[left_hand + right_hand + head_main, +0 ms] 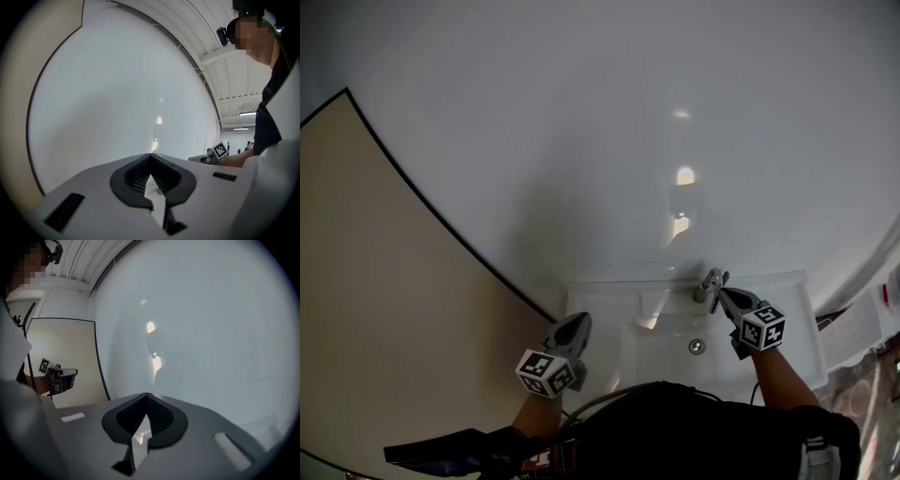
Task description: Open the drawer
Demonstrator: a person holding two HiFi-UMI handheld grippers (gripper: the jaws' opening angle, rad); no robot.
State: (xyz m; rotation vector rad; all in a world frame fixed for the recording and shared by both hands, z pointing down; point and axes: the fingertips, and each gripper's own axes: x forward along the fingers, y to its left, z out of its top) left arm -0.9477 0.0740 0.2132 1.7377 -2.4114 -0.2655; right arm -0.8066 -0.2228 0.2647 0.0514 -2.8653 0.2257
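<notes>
No drawer shows in any view. In the head view I stand over a white washbasin (600, 292) with a round drain (697, 347), set against a white wall (628, 141). My left gripper (579, 320) hovers over the basin's left rim, jaws together with nothing between them (150, 154). My right gripper (715, 277) points at the basin's back edge by a small metal fitting (701, 294); its jaws are also closed and empty (146, 394). Whether it touches the fitting I cannot tell. Both grippers face the bare wall.
A beige panel (375, 281) with a thin black border covers the wall to the left. White sheets and clutter (862, 328) lie to the right of the basin. A faint light reflection (684, 175) shines on the wall.
</notes>
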